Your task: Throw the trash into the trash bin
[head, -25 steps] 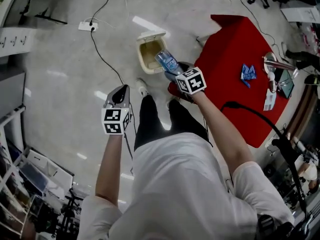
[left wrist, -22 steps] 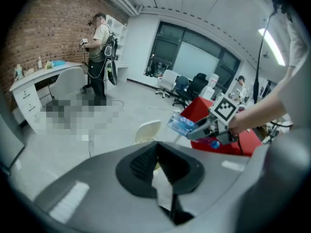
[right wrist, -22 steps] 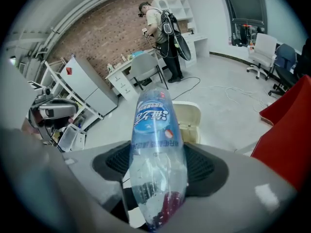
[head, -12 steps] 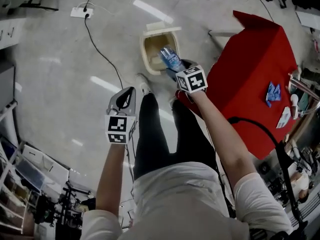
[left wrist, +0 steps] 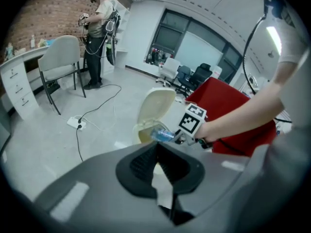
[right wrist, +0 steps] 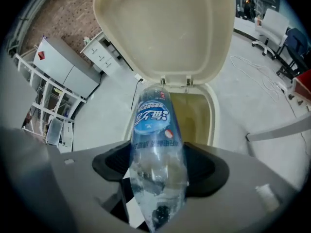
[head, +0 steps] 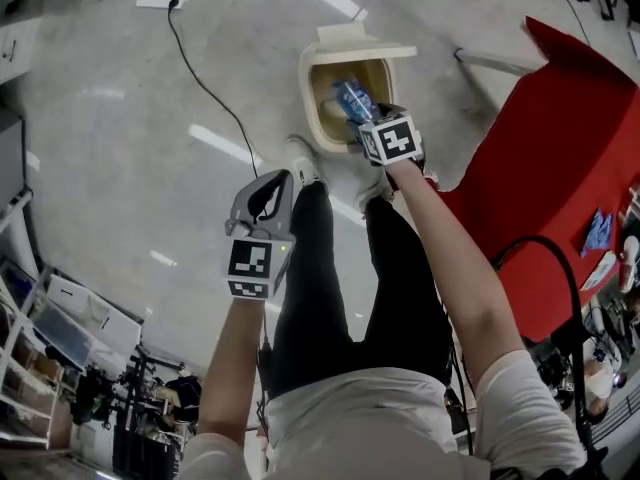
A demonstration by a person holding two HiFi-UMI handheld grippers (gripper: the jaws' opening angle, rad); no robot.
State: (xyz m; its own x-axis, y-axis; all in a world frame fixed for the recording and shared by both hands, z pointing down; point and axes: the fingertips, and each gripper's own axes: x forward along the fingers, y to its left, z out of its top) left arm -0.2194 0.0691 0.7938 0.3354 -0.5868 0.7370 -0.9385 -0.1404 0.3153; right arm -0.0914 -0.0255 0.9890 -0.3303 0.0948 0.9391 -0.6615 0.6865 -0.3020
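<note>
Gripped a clear plastic bottle with a blue label in the right gripper, jaws clenched on its body, directly above the open trash bin, pointing toward the raised lid. Held the left gripper pinched together, empty, short of the bin.

This is an open office or lab workspace. A white table with drawers and a grey chair stand by a brick wall, and swivel chairs cluster before glazed partitions. A power strip lies on the pale polished floor, with metal shelves and a red table nearby.
</note>
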